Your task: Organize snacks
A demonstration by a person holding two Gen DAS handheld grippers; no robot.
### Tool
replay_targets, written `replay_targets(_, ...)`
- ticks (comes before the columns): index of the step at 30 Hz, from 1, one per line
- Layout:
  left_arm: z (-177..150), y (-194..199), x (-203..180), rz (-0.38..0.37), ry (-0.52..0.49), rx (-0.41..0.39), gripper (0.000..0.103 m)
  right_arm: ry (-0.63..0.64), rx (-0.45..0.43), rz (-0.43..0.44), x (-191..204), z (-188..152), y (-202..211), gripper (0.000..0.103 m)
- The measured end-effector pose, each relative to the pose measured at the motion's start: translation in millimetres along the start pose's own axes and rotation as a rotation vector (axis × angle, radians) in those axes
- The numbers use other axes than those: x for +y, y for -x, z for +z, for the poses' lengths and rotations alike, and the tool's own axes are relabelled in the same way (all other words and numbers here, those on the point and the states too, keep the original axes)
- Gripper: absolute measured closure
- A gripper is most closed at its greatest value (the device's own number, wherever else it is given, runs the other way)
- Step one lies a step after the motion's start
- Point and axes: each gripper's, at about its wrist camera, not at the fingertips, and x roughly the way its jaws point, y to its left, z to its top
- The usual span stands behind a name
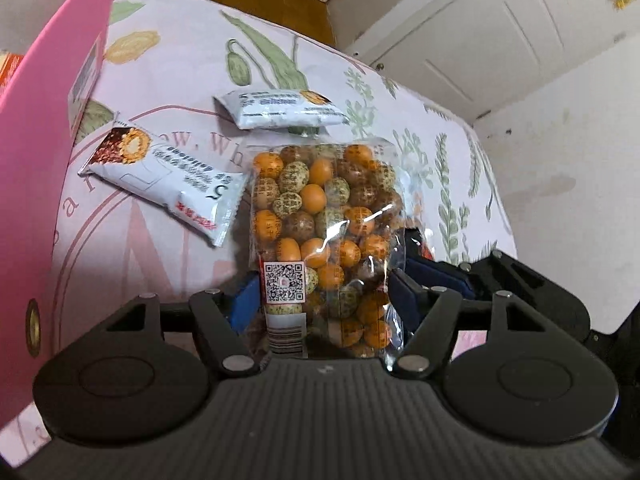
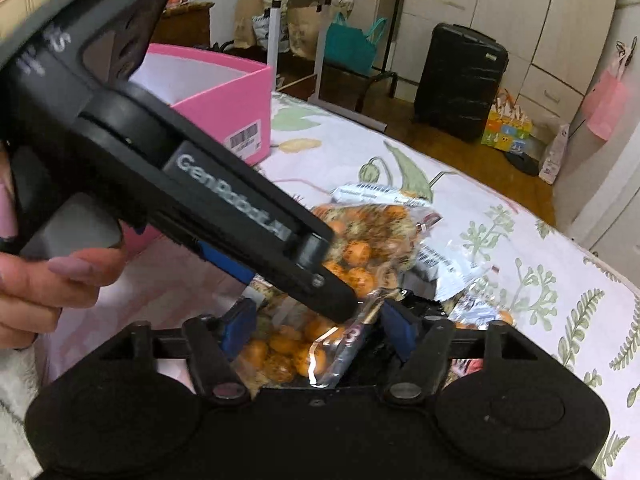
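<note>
A clear bag of orange and speckled coated nuts (image 1: pixel 324 224) stands up between the blue pads of my left gripper (image 1: pixel 320 296), which is shut on its lower part. In the right wrist view the same bag (image 2: pixel 352 256) lies between the blue pads of my right gripper (image 2: pixel 316 328), which closes on its other end. The left gripper's body (image 2: pixel 208 184) crosses that view from the upper left. Two white snack packets (image 1: pixel 164 176) (image 1: pixel 280 108) lie on the floral bedspread (image 1: pixel 192 60) beyond the bag.
A pink storage box (image 2: pixel 224 96) stands on the bed at the left; its wall (image 1: pixel 52 160) fills the left of the left wrist view. More packets (image 2: pixel 452 260) lie under the bag. A black suitcase (image 2: pixel 460 80), bags and white cupboards stand beyond the bed.
</note>
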Motion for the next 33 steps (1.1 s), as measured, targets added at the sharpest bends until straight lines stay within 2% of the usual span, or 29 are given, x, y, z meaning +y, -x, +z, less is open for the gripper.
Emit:
replay_targets(3, -4, 3, -13, 0.025, -0.039, 0.015, 0.036, 0.004, 0.008, -0.018, 10, 1, 0, 0.011)
replay_targets(6, -9, 7, -22, -0.009, -0.046, 0.044, 0.035, 0.034, 0.005, -0.119, 21, 0, -3, 0.01)
replay_targets(8, -14, 13, -31, 0.019, -0.083, 0.026, 0.035, 0.067, -0.009, -0.147, 28, -2, -2, 0.011)
replay_targets(10, -19, 18, -39, 0.058, -0.133, 0.002, 0.035, 0.04, -0.03, -0.145, 28, -3, 2, 0.015)
replay_targets(18, -27, 34, -48, 0.024, -0.17, 0.001, 0.035, -0.034, -0.091, -0.149, 33, -14, 29, 0.02)
replay_targets(24, -40, 43, -63, 0.044, -0.215, 0.005, 0.035, -0.073, -0.108, -0.17, 45, -19, 44, 0.023)
replay_targets(27, -47, 43, -62, 0.042, -0.196, 0.026, 0.035, -0.083, -0.086, -0.161, 49, -23, 48, 0.023)
replay_targets(31, -52, 37, -52, -0.002, -0.135, 0.044, 0.033, -0.104, -0.04, -0.17, 46, -26, 44, 0.024)
replay_targets(33, -52, 33, -48, 0.007, -0.129, 0.036, 0.032, -0.118, -0.032, -0.166, 44, -29, 43, 0.024)
